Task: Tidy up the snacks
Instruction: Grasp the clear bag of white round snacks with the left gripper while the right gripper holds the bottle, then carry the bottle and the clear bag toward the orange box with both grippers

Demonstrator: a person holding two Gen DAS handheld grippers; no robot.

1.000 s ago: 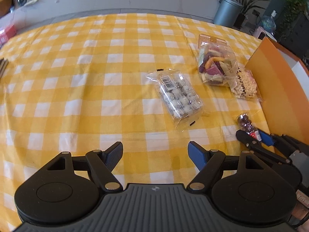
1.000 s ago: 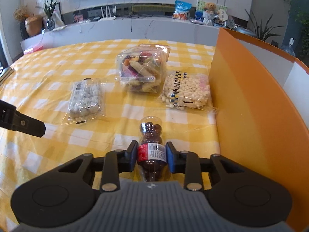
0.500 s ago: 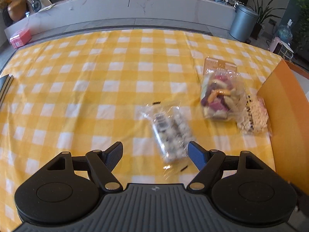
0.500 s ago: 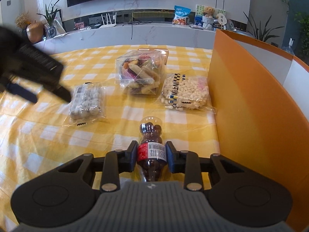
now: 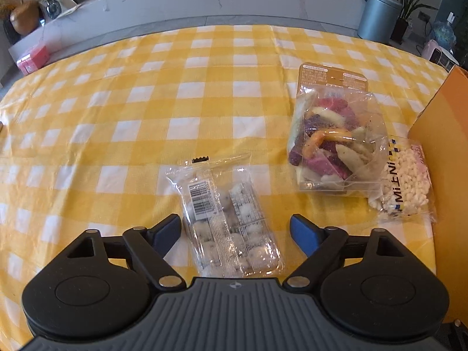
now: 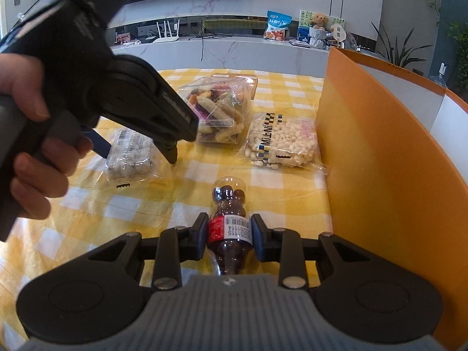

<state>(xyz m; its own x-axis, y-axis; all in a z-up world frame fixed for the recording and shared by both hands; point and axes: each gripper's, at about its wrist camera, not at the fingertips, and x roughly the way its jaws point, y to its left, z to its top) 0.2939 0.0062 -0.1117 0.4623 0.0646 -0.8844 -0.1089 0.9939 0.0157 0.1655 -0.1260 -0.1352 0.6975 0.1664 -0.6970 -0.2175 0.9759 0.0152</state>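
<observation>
Right gripper [image 6: 229, 235] clamps chocolate-ball bottle [image 6: 229, 228] beside orange box [image 6: 380, 158], ready to stow; left gripper [image 5: 235, 229] wide, straddling candy packet [image 5: 228, 219] to grab.

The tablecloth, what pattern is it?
The tablecloth has yellow and white checks, which show best in the left wrist view.
</observation>
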